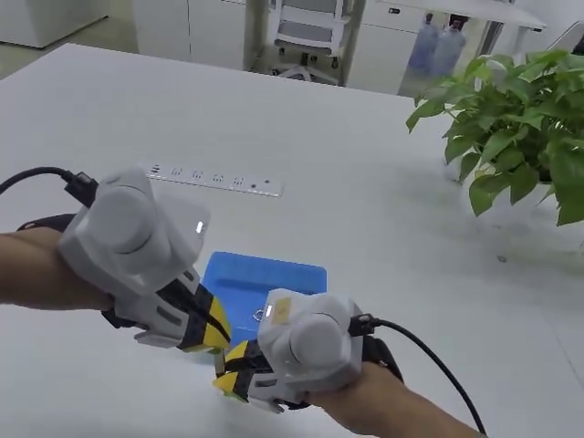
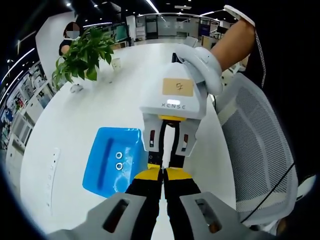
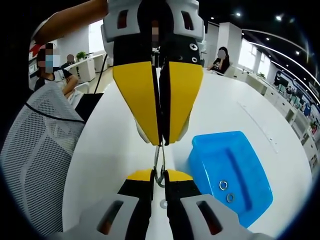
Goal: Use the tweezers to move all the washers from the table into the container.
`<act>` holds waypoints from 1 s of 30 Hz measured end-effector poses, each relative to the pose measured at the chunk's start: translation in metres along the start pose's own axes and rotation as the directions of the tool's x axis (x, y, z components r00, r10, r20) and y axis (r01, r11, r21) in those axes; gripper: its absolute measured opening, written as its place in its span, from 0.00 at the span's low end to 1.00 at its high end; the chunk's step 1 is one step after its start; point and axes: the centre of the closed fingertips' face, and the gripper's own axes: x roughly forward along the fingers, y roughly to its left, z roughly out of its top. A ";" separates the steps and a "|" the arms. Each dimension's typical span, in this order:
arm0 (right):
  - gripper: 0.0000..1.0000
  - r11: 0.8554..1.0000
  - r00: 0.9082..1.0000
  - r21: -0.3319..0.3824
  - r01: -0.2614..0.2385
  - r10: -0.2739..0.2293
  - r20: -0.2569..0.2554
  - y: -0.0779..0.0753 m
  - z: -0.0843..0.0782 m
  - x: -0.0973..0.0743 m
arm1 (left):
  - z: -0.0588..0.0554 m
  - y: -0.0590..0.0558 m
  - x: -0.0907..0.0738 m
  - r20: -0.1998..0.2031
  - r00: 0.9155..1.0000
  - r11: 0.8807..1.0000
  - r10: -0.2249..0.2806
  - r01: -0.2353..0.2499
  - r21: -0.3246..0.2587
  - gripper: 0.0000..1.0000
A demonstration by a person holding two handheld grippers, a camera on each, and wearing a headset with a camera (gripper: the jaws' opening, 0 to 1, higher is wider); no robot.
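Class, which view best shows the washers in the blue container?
The left gripper view: both washers lie plainly on the container's floor. The right gripper view shows them smaller, near its edge. In the head view, the left hand-held gripper and right hand-held gripper partly cover it.

2 washers [image 3: 223, 185] lie in the container [image 3: 215, 145], 1 washer [image 3: 163, 203] on the table [image 3: 105, 150].

On the white bench [image 1: 347, 137] two grippers meet tip to tip: the left claw [image 1: 213, 334] reaches in from the left, the right claw [image 1: 228, 367] from below. Both sit at the near edge of a blue container [image 1: 274, 278]. A power strip [image 1: 214, 180] lies beyond it, and a leafy plant [image 1: 516, 119] stands at the right.
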 end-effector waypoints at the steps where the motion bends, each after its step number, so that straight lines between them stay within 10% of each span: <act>1: 0.09 1.000 1.000 -0.001 0.003 -0.003 0.000 0.000 0.001 -0.001 | 0.001 0.000 -0.001 0.000 1.000 1.000 0.000 0.000 0.001 0.05; 30: 0.09 0.998 0.998 0.021 0.055 -0.056 0.029 -0.015 0.034 -0.036 | 0.037 0.009 -0.031 -0.002 1.000 0.998 0.005 -0.005 0.069 0.05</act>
